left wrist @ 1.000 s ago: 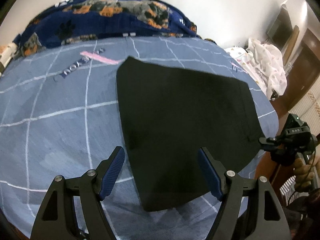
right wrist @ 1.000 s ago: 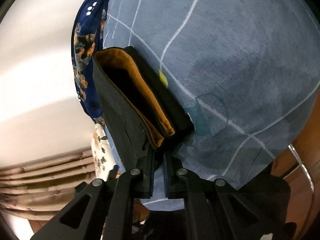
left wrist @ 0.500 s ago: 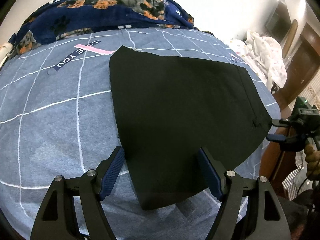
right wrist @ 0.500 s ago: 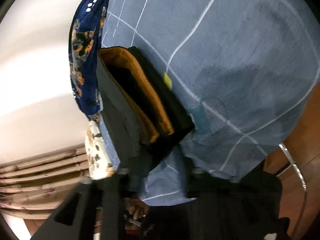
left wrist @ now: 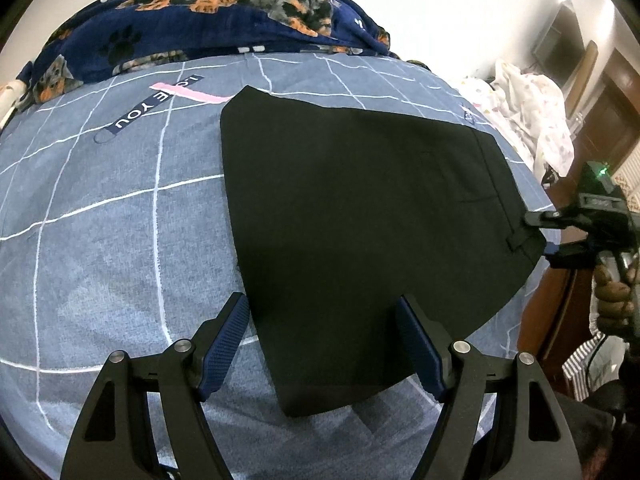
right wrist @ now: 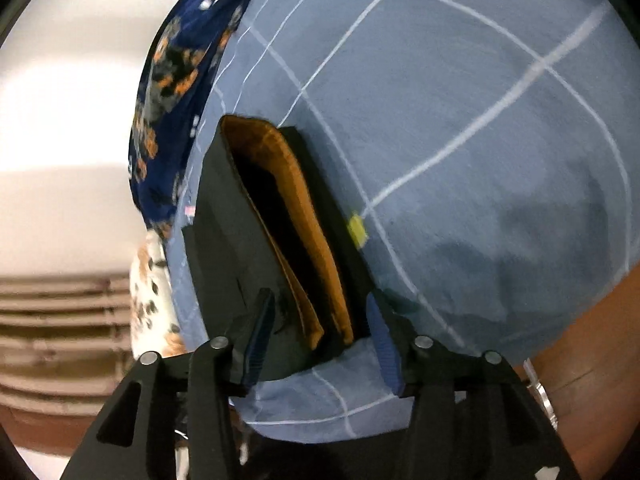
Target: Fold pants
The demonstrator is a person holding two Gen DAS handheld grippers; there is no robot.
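The black pants (left wrist: 360,216) lie folded flat on the blue checked bedsheet (left wrist: 100,220). My left gripper (left wrist: 324,340) is open, its fingers either side of the near edge of the pants, holding nothing. My right gripper (right wrist: 320,332) is open at the waistband end, where the orange-brown lining (right wrist: 296,240) shows between the black layers (right wrist: 224,248). In the left wrist view the right gripper (left wrist: 540,232) sits at the waistband corner on the right.
A dark blue dog-print blanket (left wrist: 208,20) lies along the far side of the bed. White patterned cloth (left wrist: 532,120) is heaped at the right. Brown wooden furniture (right wrist: 592,340) stands beside the bed edge.
My right gripper was shut on the waistband a second ago; it has opened and let go. The left gripper has stayed open and shifted slightly over the pants.
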